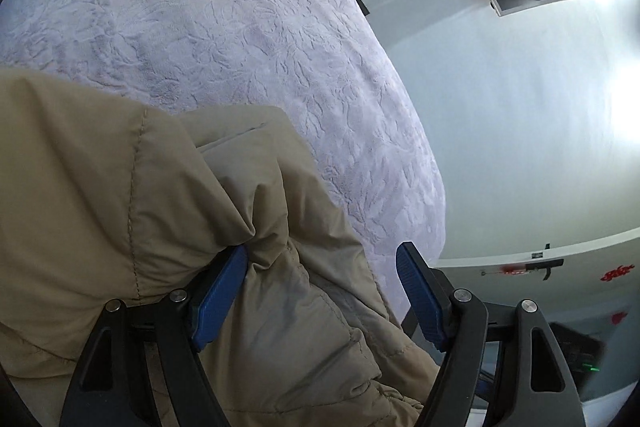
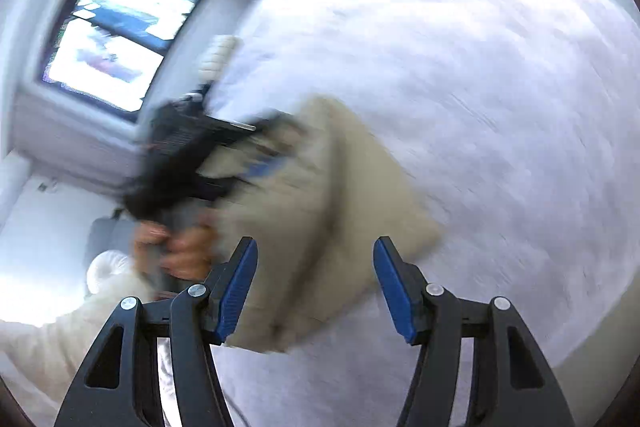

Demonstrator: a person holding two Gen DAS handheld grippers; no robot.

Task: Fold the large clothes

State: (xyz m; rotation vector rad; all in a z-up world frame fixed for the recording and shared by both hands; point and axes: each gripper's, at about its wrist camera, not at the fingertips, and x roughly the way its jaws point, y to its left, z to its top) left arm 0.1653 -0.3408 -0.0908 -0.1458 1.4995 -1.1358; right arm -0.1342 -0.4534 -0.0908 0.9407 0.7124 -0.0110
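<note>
Your left gripper (image 1: 322,265) points downward over the near right part of the bed, its black arms reaching in from the bottom of the left wrist view and its blue ribbed pads (image 1: 218,301) standing well apart. The tan quilted padded jacket (image 1: 168,211) lies bunched under and between those jaws: a puffed fold presses up against the left pad, while the right pad hangs clear of the cloth over the bed's edge, so the jaws are wide and clamp nothing. The jacket fills the near left of that view and rests on the pale lilac embossed plush bedspread (image 1: 240,27), which runs away to the far left; the white floor (image 1: 520,127) lies to the right. Your right gripper (image 2: 316,283) is tilted down towards the bed, and its view is smeared by blur. Its jaws are also spread wide and empty, with the near end of the folded jacket (image 2: 320,207) showing in the gap between the pads but beyond them, not touched. In that view your left hand (image 2: 176,247), in a cream sleeve (image 2: 60,339), grips the black handle of the other tool at the jacket's left side, and a bright window (image 2: 116,31) sits at the far left.
</note>
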